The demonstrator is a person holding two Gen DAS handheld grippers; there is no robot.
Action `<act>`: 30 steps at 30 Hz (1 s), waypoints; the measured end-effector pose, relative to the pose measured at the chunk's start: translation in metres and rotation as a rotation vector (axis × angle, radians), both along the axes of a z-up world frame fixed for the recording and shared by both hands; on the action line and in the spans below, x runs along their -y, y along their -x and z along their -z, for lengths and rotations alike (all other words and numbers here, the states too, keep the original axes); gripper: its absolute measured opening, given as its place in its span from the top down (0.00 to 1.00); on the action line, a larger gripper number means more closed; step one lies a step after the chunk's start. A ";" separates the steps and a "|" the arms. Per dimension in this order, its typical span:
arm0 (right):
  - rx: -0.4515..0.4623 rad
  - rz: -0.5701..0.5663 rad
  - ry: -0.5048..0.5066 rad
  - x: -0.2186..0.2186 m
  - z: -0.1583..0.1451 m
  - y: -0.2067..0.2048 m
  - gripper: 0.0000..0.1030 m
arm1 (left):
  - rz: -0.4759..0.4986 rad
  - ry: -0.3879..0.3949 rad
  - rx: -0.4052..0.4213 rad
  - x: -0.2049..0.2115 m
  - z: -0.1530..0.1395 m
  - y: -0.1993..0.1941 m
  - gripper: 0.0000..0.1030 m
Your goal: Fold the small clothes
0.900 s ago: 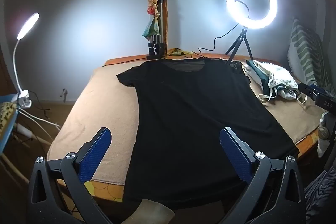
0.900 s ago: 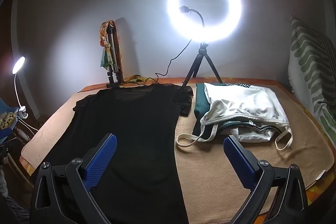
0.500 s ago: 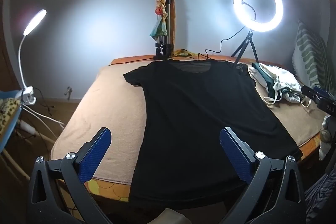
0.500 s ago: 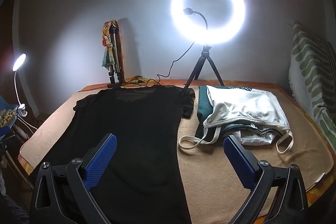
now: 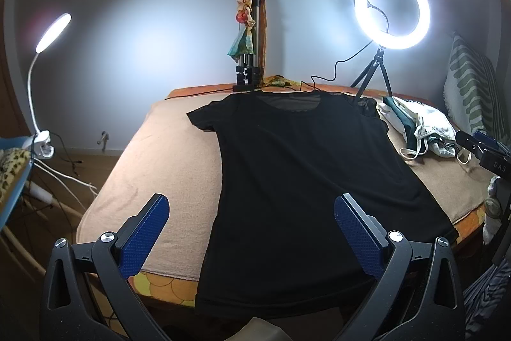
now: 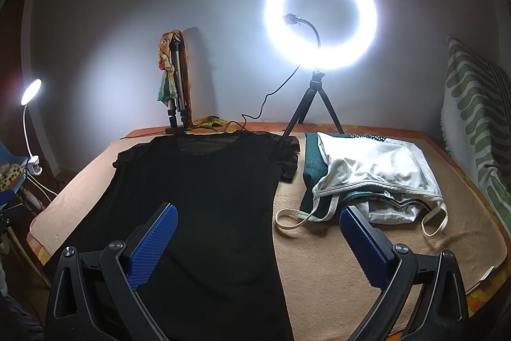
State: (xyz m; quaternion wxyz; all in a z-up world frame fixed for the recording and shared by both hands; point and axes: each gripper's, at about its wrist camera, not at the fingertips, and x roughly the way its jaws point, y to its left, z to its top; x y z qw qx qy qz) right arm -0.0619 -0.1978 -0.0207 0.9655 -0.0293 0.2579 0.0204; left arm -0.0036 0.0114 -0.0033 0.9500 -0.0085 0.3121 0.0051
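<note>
Our left view has swung leftward; the ring light (image 5: 392, 9) now sits further right. Both the left gripper (image 5: 251, 214) and right gripper (image 6: 258, 227) hang spread and empty above the black t-shirt (image 5: 297, 168), which lies flat mid-frame. A careless pinch may bunch the thin fabric.

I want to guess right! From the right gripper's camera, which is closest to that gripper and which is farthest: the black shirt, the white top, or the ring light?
1. Black shirt: right under the right gripper, on its left side.
2. White top: farther ahead, on the right.
3. Ring light: farthest, standing at the bed's back edge by the wall.
</note>
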 end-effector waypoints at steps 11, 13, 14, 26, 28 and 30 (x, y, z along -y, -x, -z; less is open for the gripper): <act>0.002 0.000 -0.002 0.001 -0.002 -0.001 0.00 | -0.002 -0.001 0.003 0.002 -0.002 0.001 0.00; 0.002 0.000 -0.003 0.001 -0.003 -0.002 0.00 | -0.002 0.001 0.003 0.002 -0.002 0.001 0.00; 0.001 0.000 -0.004 0.000 -0.003 -0.003 0.00 | -0.002 0.000 0.003 0.002 -0.003 0.001 0.00; 0.004 -0.003 -0.002 0.001 -0.001 -0.001 0.00 | 0.000 0.001 0.004 0.003 -0.005 0.001 0.00; 0.004 -0.004 -0.002 0.001 -0.001 -0.002 0.00 | 0.000 0.003 0.003 0.003 -0.005 0.001 0.00; 0.005 -0.003 0.000 -0.001 -0.003 -0.002 0.00 | -0.001 0.001 0.004 0.004 -0.006 0.001 0.00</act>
